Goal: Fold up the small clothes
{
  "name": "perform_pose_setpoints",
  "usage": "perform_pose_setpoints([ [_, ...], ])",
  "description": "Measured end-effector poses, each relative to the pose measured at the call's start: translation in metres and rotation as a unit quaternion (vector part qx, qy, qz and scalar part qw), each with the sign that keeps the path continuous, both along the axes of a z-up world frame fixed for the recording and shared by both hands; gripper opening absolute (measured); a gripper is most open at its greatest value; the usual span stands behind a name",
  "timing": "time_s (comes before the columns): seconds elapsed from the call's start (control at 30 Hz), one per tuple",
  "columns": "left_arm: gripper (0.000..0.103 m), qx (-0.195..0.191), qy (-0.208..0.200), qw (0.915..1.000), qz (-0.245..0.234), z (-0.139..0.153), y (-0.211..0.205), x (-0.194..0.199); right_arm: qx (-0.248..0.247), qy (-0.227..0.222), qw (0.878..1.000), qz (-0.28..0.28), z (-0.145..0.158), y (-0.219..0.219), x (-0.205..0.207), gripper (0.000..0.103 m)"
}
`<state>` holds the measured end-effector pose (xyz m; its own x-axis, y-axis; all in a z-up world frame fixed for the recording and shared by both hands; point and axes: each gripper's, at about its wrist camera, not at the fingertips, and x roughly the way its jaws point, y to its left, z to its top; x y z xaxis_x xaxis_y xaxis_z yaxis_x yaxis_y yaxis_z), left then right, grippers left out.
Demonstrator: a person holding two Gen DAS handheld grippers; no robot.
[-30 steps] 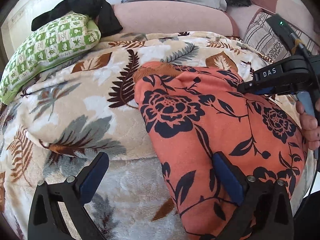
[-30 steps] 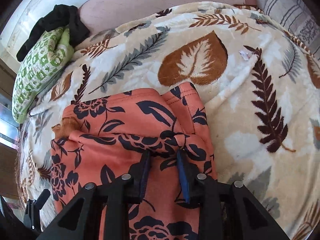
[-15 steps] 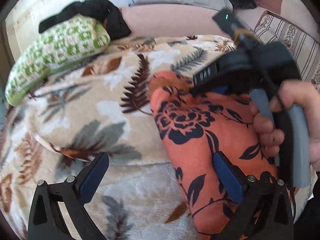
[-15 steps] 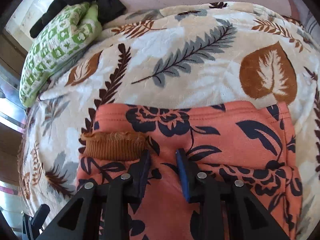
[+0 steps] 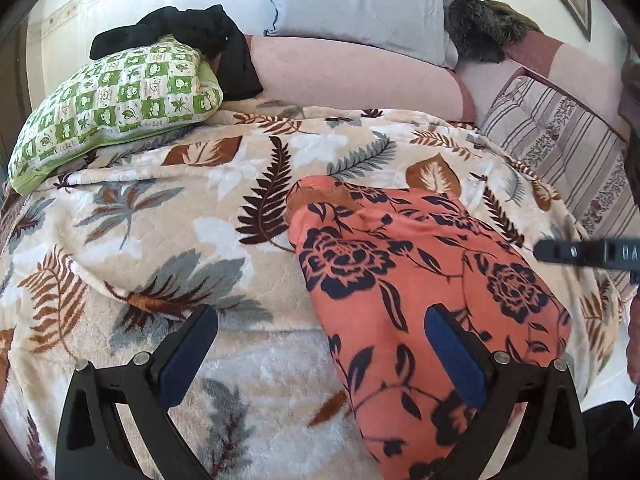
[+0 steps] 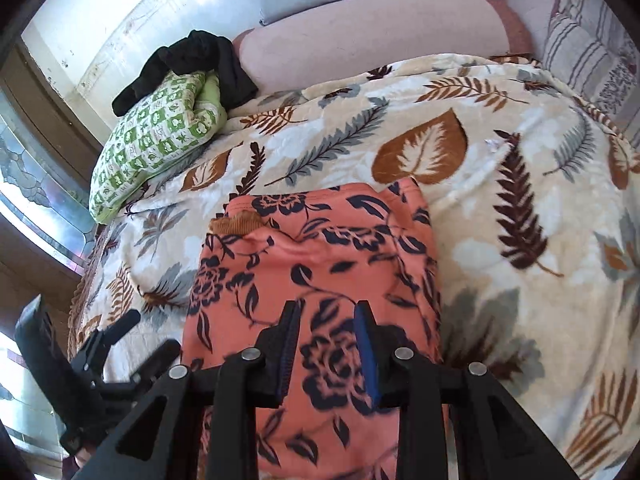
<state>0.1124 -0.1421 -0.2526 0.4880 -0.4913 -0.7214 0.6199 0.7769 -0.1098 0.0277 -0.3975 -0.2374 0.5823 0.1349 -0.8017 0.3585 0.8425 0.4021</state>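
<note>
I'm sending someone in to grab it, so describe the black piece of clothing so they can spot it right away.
Start at the bed covered by the leaf-print blanket. At its far left corner lies a green-and-white checked pillow, against the wall. The black garment is crumpled on top of that pillow's far end, spilling toward the pink bolster; it is the only plain dark fabric there, unlike the orange floral garment mid-bed.

One orange floral garment (image 5: 420,280) on the bed, one leaf-print blanket (image 5: 160,220) under it. Pillows: one green-checked (image 5: 116,100) at ten o'clock, one pale blue (image 5: 356,0) at twelve, one striped (image 5: 560,132) at two, three in all. One black cloth (image 5: 192,32) sits on the green one. One dark furry thing (image 5: 480,28) at one o'clock. Two grippers, left gripper (image 5: 320,356) and right gripper (image 6: 328,352).
</note>
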Motion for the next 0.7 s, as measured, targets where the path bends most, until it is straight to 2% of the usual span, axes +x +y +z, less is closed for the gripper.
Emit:
perform_pose_setpoints([
  [0.07, 0.103, 0.021, 0.010, 0.9996, -0.016, -0.009, -0.002, -0.009, 0.013, 0.026, 1.000, 0.006, -0.018, 0.002, -0.010, 0.032],
  [0.13, 0.103, 0.086, 0.028, 0.9954, -0.031, -0.035, -0.013, -0.021, 0.019, 0.063, 0.998, 0.012, -0.050, 0.008, -0.017, 0.032],
  [0.17, 0.103, 0.098, 0.020, 0.9945, -0.029, -0.044, -0.015, -0.027, 0.007, 0.050, 0.999, 0.011, -0.059, 0.012, -0.023, 0.033],
  [0.2, 0.103, 0.085, 0.002, 0.9962, -0.020, -0.043, -0.013, -0.031, -0.015, 0.034, 0.999, 0.018, -0.057, 0.016, -0.026, 0.033],
  [0.23, 0.103, 0.091, -0.003, 0.9956, -0.024, -0.041, -0.013, -0.032, -0.026, 0.036, 0.999, 0.025, -0.052, 0.017, -0.025, 0.032],
  [0.33, 0.103, 0.081, -0.027, 0.9956, -0.038, -0.028, -0.011, -0.030, 0.007, 0.053, 0.998, 0.018, -0.040, 0.006, -0.019, 0.032],
  [0.4, 0.103, 0.060, -0.061, 0.9958, -0.031, -0.015, -0.008, -0.029, 0.015, 0.034, 0.999, 0.013, -0.030, 0.000, -0.016, 0.032],
  [0.5, 0.103, 0.027, -0.089, 0.9955, -0.017, 0.002, -0.007, -0.015, -0.010, -0.003, 1.000, -0.006, -0.010, -0.010, -0.010, 0.032],
  [0.6, 0.103, -0.015, -0.071, 0.9973, 0.011, 0.011, -0.005, 0.011, 0.003, -0.023, 1.000, -0.015, -0.005, -0.023, 0.012, 0.032],
  [0.7, 0.103, 0.009, -0.032, 0.9990, 0.029, -0.006, -0.016, 0.031, 0.005, -0.024, 0.999, -0.024, -0.010, -0.032, 0.050, 0.032],
])
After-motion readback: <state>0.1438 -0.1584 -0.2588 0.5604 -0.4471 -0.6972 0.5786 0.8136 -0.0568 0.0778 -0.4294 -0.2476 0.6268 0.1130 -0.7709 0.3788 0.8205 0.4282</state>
